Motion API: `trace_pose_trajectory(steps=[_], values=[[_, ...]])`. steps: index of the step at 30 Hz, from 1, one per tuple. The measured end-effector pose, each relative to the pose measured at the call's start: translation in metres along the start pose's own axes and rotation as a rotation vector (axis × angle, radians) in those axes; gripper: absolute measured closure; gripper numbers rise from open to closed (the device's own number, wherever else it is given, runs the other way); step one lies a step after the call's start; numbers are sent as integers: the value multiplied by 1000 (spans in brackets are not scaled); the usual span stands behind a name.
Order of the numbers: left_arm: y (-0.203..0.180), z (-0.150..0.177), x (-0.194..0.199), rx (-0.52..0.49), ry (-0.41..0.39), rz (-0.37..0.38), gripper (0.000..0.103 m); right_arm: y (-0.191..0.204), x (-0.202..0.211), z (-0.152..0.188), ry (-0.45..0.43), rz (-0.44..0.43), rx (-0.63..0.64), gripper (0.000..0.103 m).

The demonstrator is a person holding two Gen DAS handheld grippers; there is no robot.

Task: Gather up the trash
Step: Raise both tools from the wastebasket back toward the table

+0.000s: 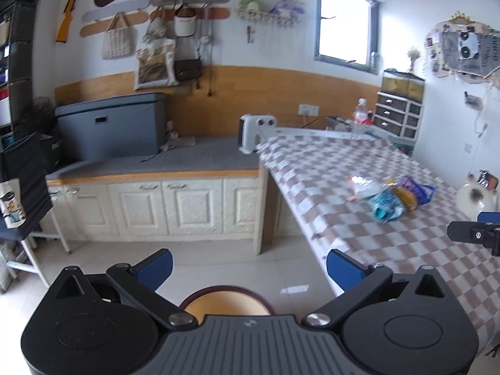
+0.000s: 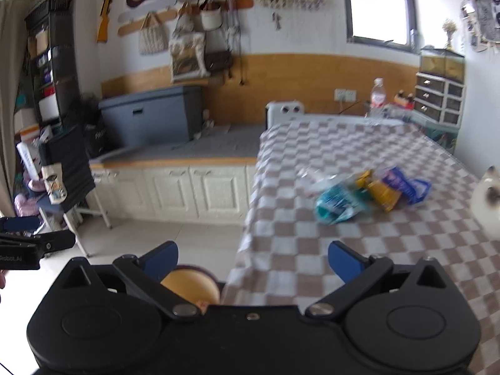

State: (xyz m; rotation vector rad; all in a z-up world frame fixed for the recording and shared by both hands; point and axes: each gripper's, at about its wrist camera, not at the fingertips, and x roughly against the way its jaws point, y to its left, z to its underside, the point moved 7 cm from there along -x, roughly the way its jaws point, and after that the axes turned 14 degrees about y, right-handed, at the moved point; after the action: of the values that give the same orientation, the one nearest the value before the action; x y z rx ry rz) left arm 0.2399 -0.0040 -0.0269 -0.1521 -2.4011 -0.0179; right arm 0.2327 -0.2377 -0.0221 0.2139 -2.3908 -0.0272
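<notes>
Checkered cloth over the bench, cabinets and a gray box behind, window at the back. Both frames are a bit motion-blurred btw.

Left hand-held gripper: fingers spread wide, nothing between them. It hangs off the bench's near-left corner, over floor, w/ a round tan thing w/ a dark rim (stool? bin? can't tell) right under it. Right hand-held gripper: also spread, also empty, sitting at the bench's near edge. Same tan round thing peeks out below its left finger.

Trash is a loose heap mid-bench, well apart from both grippers: clear crinkly plastic on the left, teal wrapper in front, yellow pack in the middle, purple/blue pack on the right, all touching or overlapping. White cat sits just right of the pile.

So imo we're at the reach stage, nothing collected yet. Tips for doing it well:
- right one is closer and more in line, so I'd lead w/ that; teal wrapper is nearest and sticks out front, easy first pick
- keep fingers wide til they straddle a puffy fold, then close. Flat film prob slips, so go for a crumpled ridge
- come in low but don't dig, or you'll pinch the cloth and drag everything
- stuff overlaps, so lift slow and see what tags along
- watch the cat, it's close to the purple pack. Approach from the left/front side
</notes>
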Motion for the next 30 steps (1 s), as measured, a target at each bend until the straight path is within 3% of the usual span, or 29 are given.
trace_pose_trajectory(steps=[10, 16, 23, 30], values=[[-61, -26, -2, -21, -71, 86, 0, -83, 27, -16, -129, 30, -94, 0], [-99, -41, -17, -49, -99, 138, 0, -130, 22, -30, -204, 29, -153, 0], [-134, -71, -42, -30, -124, 245, 0, -153, -15, -63, -268, 134, -19, 0], [-154, -98, -72, 32, -156, 314, 0, -156, -87, -87, -203, 86, 128, 0]])
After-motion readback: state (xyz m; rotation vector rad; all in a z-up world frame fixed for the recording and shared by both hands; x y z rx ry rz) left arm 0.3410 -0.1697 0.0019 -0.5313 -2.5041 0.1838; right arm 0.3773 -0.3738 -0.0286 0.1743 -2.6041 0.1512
